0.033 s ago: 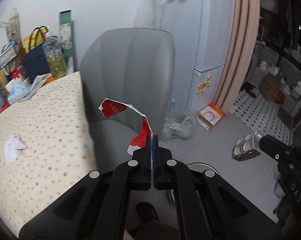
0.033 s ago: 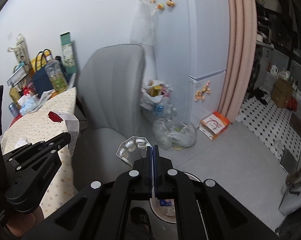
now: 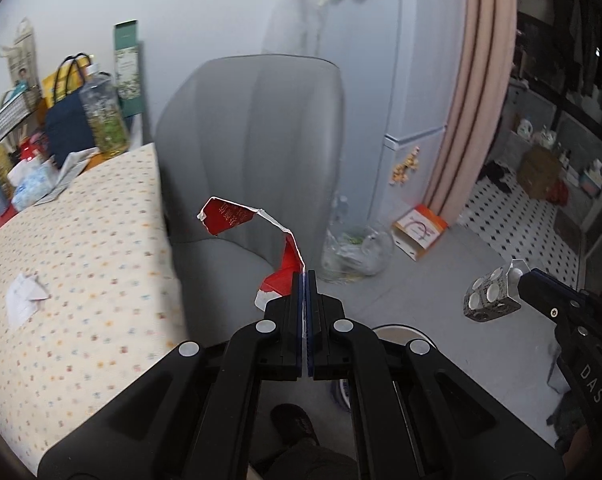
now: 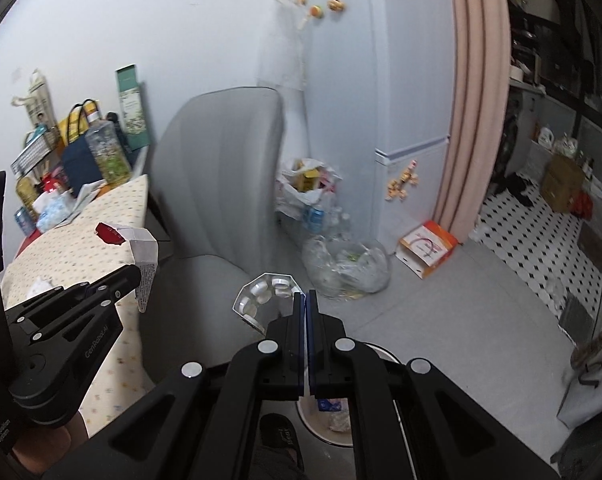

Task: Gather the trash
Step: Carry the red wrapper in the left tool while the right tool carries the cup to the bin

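A: What is the left gripper (image 3: pixel 305 276) carrying?

B: Its 2 jaws are pressed together on a torn red-and-white paper wrapper (image 3: pixel 257 240), which curls up and left from the fingertips at the middle of the left wrist frame, in front of the grey padded chair (image 3: pixel 253 140).

A: And the right gripper (image 4: pixel 305 296)?

B: Clamped on a silver pill blister pack with round white pockets (image 4: pixel 267 292), just left of its fingertips in the centre of the right wrist frame. The same pack appears at the right edge of the left view.

A: Any bin?

B: A round white bin (image 4: pixel 333 420) with scraps inside shows at the bottom centre, below the right gripper's fingers. A clear plastic bag of rubbish (image 4: pixel 347 268) sits on the grey floor, right of the chair.

A: Anything on the table?

B: A crumpled white paper (image 3: pixel 23 300) lies on the dotted cream tablecloth (image 3: pixel 81 260), at the left.
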The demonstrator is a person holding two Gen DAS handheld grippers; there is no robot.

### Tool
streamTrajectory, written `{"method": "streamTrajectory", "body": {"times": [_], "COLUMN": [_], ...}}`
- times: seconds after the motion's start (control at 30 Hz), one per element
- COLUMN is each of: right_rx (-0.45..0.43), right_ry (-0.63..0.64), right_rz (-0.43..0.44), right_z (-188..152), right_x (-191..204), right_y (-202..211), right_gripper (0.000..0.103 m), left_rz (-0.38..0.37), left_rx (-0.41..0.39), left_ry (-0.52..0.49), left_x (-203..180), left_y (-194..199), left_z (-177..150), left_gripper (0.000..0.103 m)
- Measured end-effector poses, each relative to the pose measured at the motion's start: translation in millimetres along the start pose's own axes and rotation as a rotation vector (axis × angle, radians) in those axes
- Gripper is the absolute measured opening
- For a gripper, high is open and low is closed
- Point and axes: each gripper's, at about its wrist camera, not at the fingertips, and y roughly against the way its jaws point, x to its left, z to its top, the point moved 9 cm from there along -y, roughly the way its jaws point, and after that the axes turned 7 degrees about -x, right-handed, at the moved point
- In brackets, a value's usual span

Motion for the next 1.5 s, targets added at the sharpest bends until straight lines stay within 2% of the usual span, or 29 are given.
{"method": "streamTrajectory", "body": {"times": [0.17, 0.4, 0.83, 0.87, 0.9, 0.93, 0.97, 1.17, 1.5], "right_rx": [0.023, 0.081, 0.160, 0.163, 0.168, 0.170, 0.165, 0.139, 0.125], "right_ry": [-0.036, -0.067, -0.134, -0.141, -0.152, -0.160, -0.166, -0.182, -0.273], "right_rz": [-0.035, -0.069, -0.103, -0.105, -0.109, -0.115, -0.122, -0.164, -0.282], "right_z": [-8, -27, -53, -55, -58, -60, -62, -64, -86], "right_x": [-31, -60, -89, -92, -96, -100, -104, -124, -186], "right_y": [-16, -49, -92, -92, -92, -91, -89, -70, -27], "right_gripper": [0.002, 0.002, 0.006, 0.006, 0.013, 0.029, 0.036, 0.037, 0.037], "left_rz": [-0.032, -0.062, -0.080, -0.084, -0.088, -0.092, -0.099, -0.137, -0.253], "left_rx": [0.039, 0.097, 0.174, 0.179, 0.182, 0.184, 0.186, 0.200, 0.246], "left_ry": [-0.035, -0.057, -0.083, -0.089, -0.094, -0.099, -0.105, -0.136, -0.206], "left_x": [-29, -51, -66, -70, -72, -77, -81, -104, -163], "left_y": [-21, -54, -93, -93, -94, -94, -93, -87, -79], "left_z": [-10, -25, -47, -49, -50, -53, -55, -63, -91], "left_gripper": [0.002, 0.002, 0.002, 0.002, 0.002, 0.002, 0.002, 0.002, 0.002]}}
